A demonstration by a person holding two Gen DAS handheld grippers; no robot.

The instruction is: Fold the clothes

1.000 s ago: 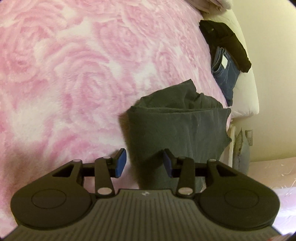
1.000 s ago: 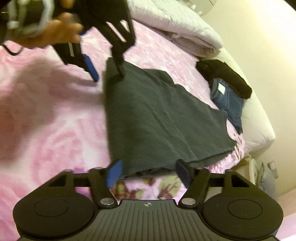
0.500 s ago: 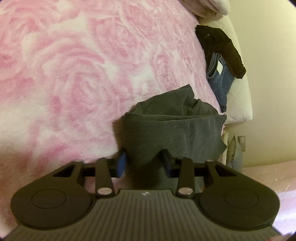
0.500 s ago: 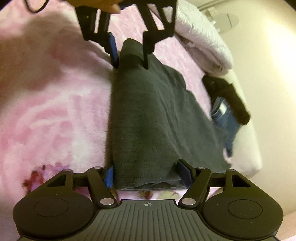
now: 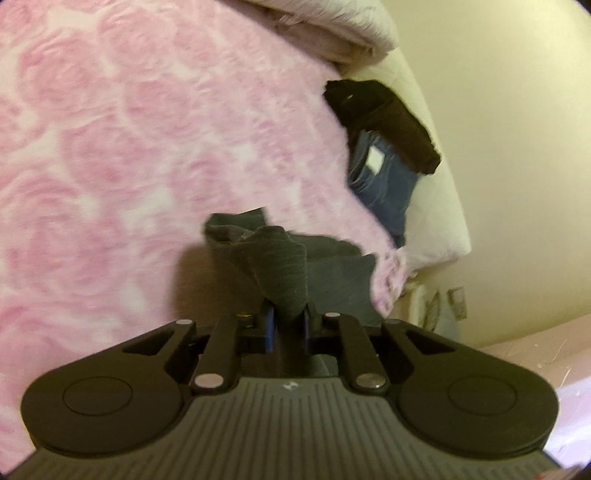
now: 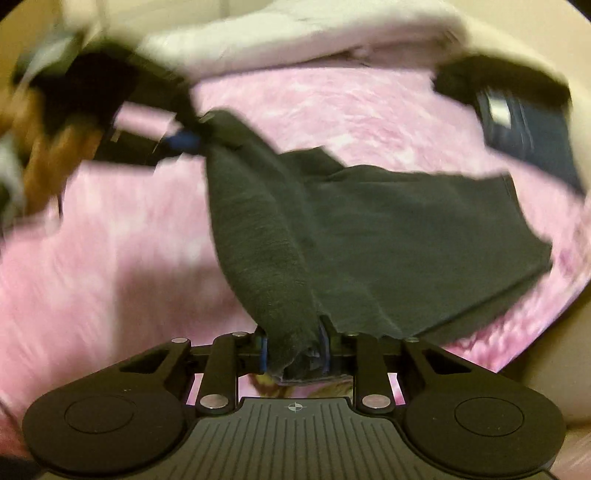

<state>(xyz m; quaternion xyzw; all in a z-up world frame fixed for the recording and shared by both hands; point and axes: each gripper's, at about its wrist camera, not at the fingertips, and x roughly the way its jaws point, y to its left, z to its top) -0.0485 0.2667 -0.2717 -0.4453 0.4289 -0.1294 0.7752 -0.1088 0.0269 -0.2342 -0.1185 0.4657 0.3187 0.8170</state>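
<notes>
On the pink rose-patterned blanket (image 5: 155, 147) covering the bed, we've got a dark grey garment (image 6: 388, 236) gripped at two spots along one edge. Left gripper (image 5: 287, 325): jaws pinched together on a bunched fold of that grey fabric, which rises in a peak straight out from between the blue pads. Right gripper (image 6: 293, 349): jaws likewise clamped on a thick gathered roll of the same cloth, and the held edge runs taut from there up to the other gripper (image 6: 184, 142), seen across the blanket with a hand (image 6: 40, 147) behind it, all heavily blurred.

Around the action: toward the far side of the bed sits a folded black garment (image 5: 384, 122) partly on top of blue jeans (image 5: 388, 181) with a white patch, both on a cream-coloured cover (image 5: 436, 221) by the wall. A pale folded duvet (image 5: 325, 26) lies at the head end. None of it touches the grey garment.

Now the views differ sharply. From the left wrist, the grey cloth is mostly hidden behind its own raised fold and a fold of blanket, so only a crumpled bit shows. From the right wrist, the whole spread appears: the rest of the garment (image 6: 424, 221) lies flat on the blanket, sloping away from the lifted edge toward the bed's side.
</notes>
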